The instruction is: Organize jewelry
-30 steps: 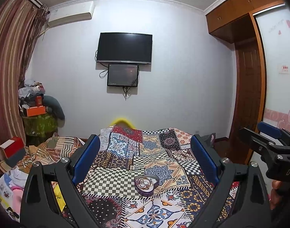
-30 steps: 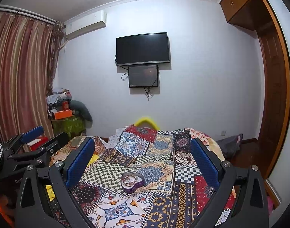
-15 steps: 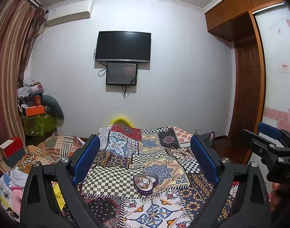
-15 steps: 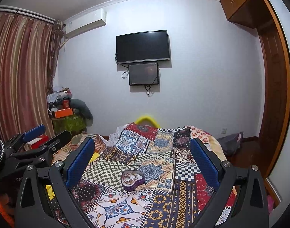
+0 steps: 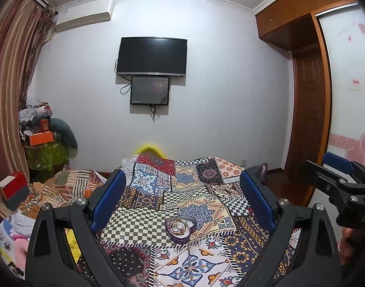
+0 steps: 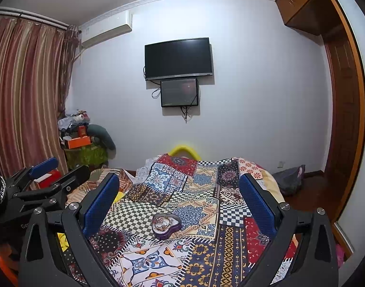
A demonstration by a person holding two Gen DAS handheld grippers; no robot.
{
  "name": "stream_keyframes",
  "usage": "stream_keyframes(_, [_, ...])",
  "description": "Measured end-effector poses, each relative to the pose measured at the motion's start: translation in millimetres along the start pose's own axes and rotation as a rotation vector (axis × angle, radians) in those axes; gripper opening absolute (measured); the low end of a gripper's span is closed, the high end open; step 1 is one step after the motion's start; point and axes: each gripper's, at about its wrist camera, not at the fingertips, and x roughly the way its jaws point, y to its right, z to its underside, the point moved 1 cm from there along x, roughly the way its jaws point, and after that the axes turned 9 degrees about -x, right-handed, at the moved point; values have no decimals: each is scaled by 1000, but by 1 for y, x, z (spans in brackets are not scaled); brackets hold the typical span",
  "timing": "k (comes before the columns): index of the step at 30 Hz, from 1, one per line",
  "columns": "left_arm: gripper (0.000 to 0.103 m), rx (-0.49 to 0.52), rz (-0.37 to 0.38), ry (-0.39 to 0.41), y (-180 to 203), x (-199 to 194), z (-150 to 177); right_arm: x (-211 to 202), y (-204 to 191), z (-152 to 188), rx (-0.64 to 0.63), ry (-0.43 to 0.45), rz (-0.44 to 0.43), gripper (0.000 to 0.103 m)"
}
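Note:
A purple heart-shaped tin (image 5: 180, 228) sits lidless on the patchwork bedspread (image 5: 196, 189), with small rings and chains inside. The same tin (image 6: 166, 224) shows in the right wrist view. My left gripper (image 5: 182, 198) hovers over the bed, open, its blue pads wide apart and nothing between them; the tin lies ahead and below. My right gripper (image 6: 179, 199) is likewise open and empty above the tin. Each gripper appears at the edge of the other's view: the right gripper (image 5: 335, 177) and the left gripper (image 6: 51, 174).
A TV (image 5: 152, 57) and a smaller screen hang on the far wall. A cluttered green-draped stand (image 5: 47, 153) and piled fabrics are at the left, by striped curtains (image 6: 27, 95). A wooden wardrobe and door (image 5: 309, 119) stand at the right.
Both views have dipped and crept slightly forward, so the tin sits a little higher in frame. Both grippers stay open and empty.

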Motion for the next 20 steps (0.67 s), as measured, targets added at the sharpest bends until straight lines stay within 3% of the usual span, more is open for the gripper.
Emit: stream_keyframes(20, [101,10,1,-21,0,6,6,5,2,3,7,-16,2,99])
